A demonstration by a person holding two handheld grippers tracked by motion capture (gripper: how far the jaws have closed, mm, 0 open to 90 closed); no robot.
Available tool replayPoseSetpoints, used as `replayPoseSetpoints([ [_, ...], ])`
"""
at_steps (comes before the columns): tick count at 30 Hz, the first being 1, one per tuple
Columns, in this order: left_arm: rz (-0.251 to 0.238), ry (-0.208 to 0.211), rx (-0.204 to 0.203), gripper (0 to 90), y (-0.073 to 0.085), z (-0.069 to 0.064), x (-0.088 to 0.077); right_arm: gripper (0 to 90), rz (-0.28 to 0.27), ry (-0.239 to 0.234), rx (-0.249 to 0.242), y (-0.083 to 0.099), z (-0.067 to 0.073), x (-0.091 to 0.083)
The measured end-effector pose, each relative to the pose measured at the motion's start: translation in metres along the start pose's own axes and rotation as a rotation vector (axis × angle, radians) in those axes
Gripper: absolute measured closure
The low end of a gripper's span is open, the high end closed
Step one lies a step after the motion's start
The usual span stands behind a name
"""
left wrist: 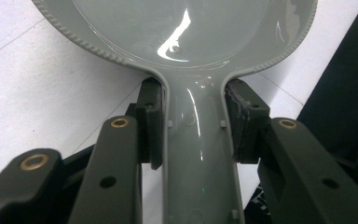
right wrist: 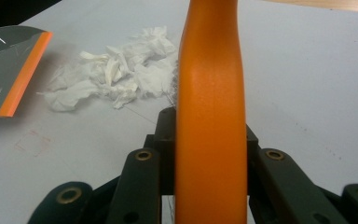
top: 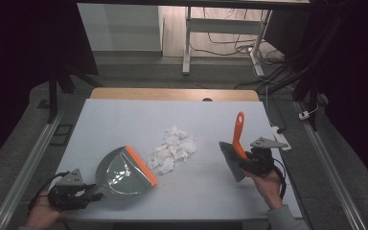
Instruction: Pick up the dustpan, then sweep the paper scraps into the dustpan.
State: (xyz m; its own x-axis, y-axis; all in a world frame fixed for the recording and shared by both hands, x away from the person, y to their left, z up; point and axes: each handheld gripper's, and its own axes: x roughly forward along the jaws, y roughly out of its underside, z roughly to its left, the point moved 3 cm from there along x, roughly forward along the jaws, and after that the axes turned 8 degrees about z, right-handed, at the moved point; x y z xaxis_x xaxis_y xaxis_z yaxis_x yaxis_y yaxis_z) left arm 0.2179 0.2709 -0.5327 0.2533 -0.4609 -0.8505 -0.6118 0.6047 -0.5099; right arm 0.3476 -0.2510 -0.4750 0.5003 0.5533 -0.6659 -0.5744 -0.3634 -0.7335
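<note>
A grey dustpan with an orange lip rests on the white table, its mouth facing right toward a heap of crumpled white tissue. My left gripper is shut on the dustpan's handle, one pad pressed to each side. My right gripper is shut on the orange handle of a small brush, whose grey bristles hang just above the table, right of the tissue. The right gripper view has the tissue pile and the dustpan's orange lip beyond the handle.
The white table top has a wooden strip along its far edge. A white power strip lies at the table's right edge. Table legs and cables stand on the floor beyond.
</note>
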Motion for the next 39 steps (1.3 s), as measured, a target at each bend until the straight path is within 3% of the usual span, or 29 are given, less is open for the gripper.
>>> replayPoseSetpoints([
  [7,0.038,-0.01,-0.001,61.2,-0.002,0.0,0.003,71.6,-0.003,-0.003,-0.009,-0.011,0.005,0.005],
  [19,0.081,0.0,0.0,61.2,-0.011,-0.003,0.009,71.6,0.018,-0.032,-0.036,-0.048,0.023,0.04],
  [26,0.078,0.028,0.005,61.2,-0.012,-0.003,0.01,71.6,0.056,-0.012,-0.018,-0.065,0.02,0.063],
  [39,0.084,0.035,0.006,61.2,-0.014,-0.001,0.013,71.6,0.1,0.008,0.026,-0.072,0.011,0.089],
])
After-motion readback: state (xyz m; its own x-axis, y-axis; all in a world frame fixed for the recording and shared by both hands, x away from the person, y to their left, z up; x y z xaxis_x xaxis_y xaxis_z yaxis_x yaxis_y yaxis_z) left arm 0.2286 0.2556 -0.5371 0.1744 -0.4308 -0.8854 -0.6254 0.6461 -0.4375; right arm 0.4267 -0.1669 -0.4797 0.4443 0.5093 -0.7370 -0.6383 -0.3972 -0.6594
